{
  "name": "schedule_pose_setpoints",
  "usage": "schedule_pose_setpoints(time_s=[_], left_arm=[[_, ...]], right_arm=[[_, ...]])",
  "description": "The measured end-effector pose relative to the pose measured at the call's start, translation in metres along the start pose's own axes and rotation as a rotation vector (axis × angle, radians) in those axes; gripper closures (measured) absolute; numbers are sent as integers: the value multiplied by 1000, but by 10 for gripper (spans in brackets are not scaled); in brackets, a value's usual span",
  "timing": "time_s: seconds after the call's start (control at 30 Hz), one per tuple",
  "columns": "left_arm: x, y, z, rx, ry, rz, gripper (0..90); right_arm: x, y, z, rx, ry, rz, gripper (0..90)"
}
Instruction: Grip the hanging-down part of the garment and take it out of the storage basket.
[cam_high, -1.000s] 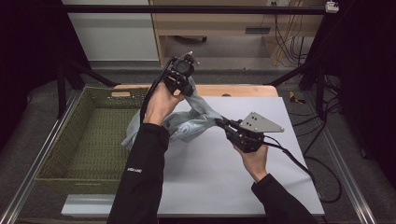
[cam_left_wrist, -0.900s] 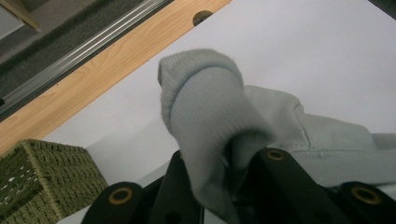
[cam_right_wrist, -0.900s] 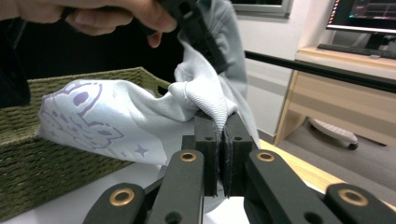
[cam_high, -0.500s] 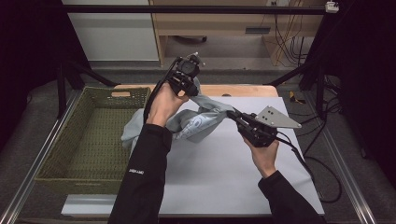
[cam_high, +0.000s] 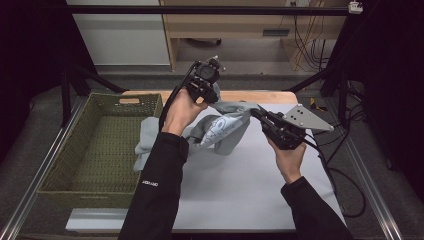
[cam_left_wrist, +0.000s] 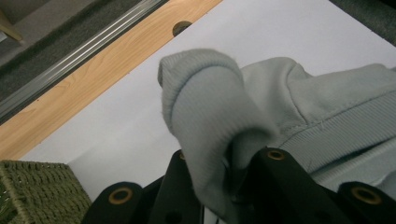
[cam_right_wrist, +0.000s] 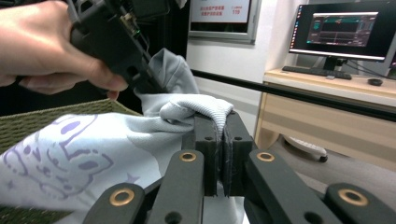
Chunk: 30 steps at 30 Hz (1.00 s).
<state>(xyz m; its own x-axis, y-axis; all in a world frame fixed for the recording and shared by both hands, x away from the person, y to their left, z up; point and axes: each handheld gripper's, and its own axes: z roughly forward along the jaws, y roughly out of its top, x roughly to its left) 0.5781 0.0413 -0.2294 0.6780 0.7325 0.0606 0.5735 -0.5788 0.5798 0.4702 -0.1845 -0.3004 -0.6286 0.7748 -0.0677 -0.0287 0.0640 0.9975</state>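
The fingers of the left gripper (cam_high: 216, 98) were clamped on a ribbed hem of the pale grey sweatshirt (cam_high: 225, 131), the cloth bulging up between them in the left gripper view (cam_left_wrist: 219, 135) so that their tips were hidden. The fingers of the right gripper (cam_high: 256, 113) were pressed together on another ribbed edge of the same garment (cam_right_wrist: 205, 112); in the right gripper view only a thin seam showed between them (cam_right_wrist: 223, 154).

The sweatshirt hung between the two grippers, lifted off the table (cam_high: 240, 200) at its upper part, while its lower folds lay hidden behind the left hand (cam_high: 181, 111) and the dark sleeve (cam_high: 155, 190). A purple printed drawing (cam_right_wrist: 60, 154) showed on the cloth, too creased to read. One end of the garment trailed toward the green woven basket (cam_high: 65, 170) and reached its right rim; whether it rested on the rim or only beside it could not be told.

The basket stood at the left side of the table, its near wall cut off by the sleeve. The right hand (cam_high: 290, 160) held its gripper above the middle of the white table surface. Bare white surface lay open in front of and to the right of the garment. A strip of wooden edge (cam_high: 260, 96) ran along the far side of the table, and metal rails (cam_high: 365, 175) bordered it left and right.
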Motion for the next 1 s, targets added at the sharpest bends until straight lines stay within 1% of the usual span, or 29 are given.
schedule_pose_setpoints(time_s=[0.1,0.2,0.27,0.33,0.37,0.53,0.6,0.63,0.67,0.7,0.73,0.77,0.8,0.87,0.9,0.93,0.97,1.0], left_arm=[[-3,2,-1,-1,-1,6,829],[-4,3,-1,-3,-4,8,829],[-5,3,-1,-2,-2,9,829],[-5,4,0,4,4,10,829],[-5,3,0,6,7,12,830],[-4,1,2,9,8,18,829],[-5,1,2,10,5,16,829],[-5,1,3,15,8,24,829],[-5,0,4,9,7,17,829],[-5,0,4,17,5,26,829],[-5,-1,5,15,8,28,829],[-6,-2,5,11,5,30,829],[-5,-2,5,11,-5,30,830],[-5,-3,5,13,-7,33,829],[-4,-3,5,11,-6,37,829],[-4,-3,6,8,-6,37,830],[-4,-4,6,7,-8,38,829],[-4,-4,6,5,-10,40,829]], right_arm=[[-2,3,-1,-10,-15,5,876],[-6,3,-2,-7,-24,3,875],[-7,1,-4,-1,-21,3,875],[-7,-2,-3,16,-5,7,874],[-6,-6,-3,26,3,-1,873],[-1,-28,-4,69,47,16,856],[1,-38,-5,86,61,21,823],[2,-42,-6,87,65,24,787],[4,-48,-6,89,70,41,746],[4,-51,-7,95,80,44,713],[6,-54,-9,95,98,69,644],[6,-57,-9,88,101,71,574],[7,-59,-11,84,95,61,518],[7,-61,-16,72,85,41,402],[6,-62,-19,57,75,47,341],[5,-63,-21,58,73,48,281],[4,-65,-23,58,61,58,209],[3,-66,-26,64,41,66,161]])
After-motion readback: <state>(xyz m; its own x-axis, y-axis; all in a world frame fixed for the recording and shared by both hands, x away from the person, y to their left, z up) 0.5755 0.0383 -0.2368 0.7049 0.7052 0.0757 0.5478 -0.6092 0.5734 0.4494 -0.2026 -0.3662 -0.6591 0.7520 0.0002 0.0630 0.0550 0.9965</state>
